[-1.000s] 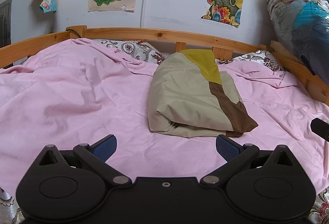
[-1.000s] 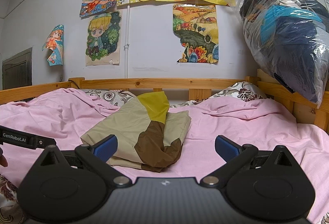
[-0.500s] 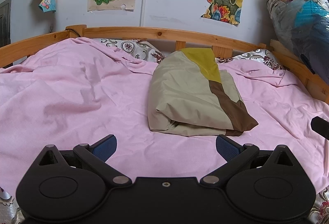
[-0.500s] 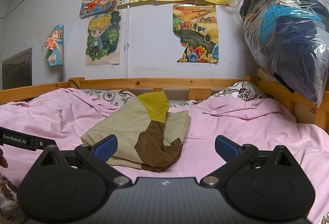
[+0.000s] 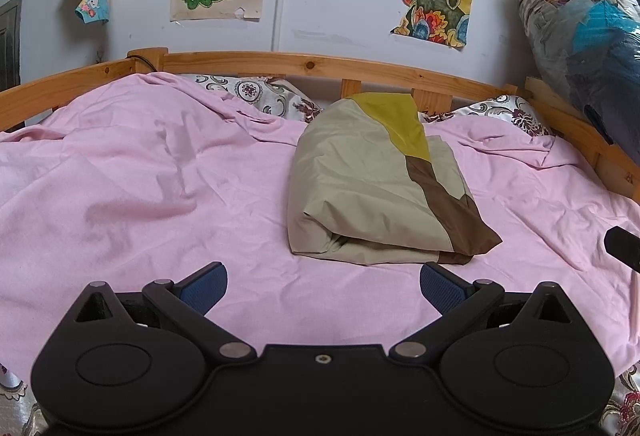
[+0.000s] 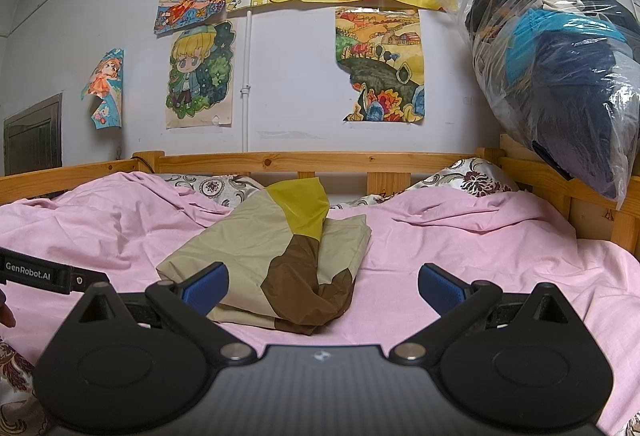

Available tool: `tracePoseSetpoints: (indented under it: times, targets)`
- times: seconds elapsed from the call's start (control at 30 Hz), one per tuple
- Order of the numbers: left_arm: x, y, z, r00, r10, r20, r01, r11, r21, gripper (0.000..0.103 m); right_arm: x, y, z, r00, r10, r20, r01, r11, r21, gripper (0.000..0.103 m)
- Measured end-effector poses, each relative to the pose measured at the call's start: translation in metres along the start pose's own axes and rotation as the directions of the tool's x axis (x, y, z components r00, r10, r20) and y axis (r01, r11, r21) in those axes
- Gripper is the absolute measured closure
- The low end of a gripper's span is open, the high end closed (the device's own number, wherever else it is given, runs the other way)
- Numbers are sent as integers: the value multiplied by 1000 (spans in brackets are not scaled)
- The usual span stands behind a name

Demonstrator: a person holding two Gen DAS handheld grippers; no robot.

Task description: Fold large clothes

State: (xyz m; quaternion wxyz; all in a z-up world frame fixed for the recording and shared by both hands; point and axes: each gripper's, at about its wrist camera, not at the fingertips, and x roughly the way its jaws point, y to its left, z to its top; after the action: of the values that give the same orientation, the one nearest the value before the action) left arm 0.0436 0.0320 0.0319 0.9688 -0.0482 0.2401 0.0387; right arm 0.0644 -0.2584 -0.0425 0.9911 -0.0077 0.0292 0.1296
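Observation:
A folded garment in beige, yellow and brown lies on the pink bedsheet, toward the headboard. It also shows in the right wrist view. My left gripper is open and empty, held above the sheet in front of the garment's near edge. My right gripper is open and empty, just in front of the garment, its left finger overlapping the garment's near corner in view. The left gripper's body shows at the left edge of the right wrist view.
A wooden bed rail runs along the far side and right side. Patterned pillows lie by the rail. A clear plastic bag of dark clothes hangs at the right. Posters cover the wall.

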Motion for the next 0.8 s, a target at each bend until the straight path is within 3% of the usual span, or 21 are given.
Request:
tracePoseSetpoints:
  times: [0.67, 0.8]
  targets:
    - [-1, 0, 1, 1000, -16, -5, 16, 1000, -16, 1, 0, -1, 0, 1000, 0, -1, 0, 1000, 0, 0]
    - [-1, -4, 3, 999, 44, -20, -44, 999, 9, 1, 0, 0, 0, 1000, 0, -2, 0, 1000, 1, 0]
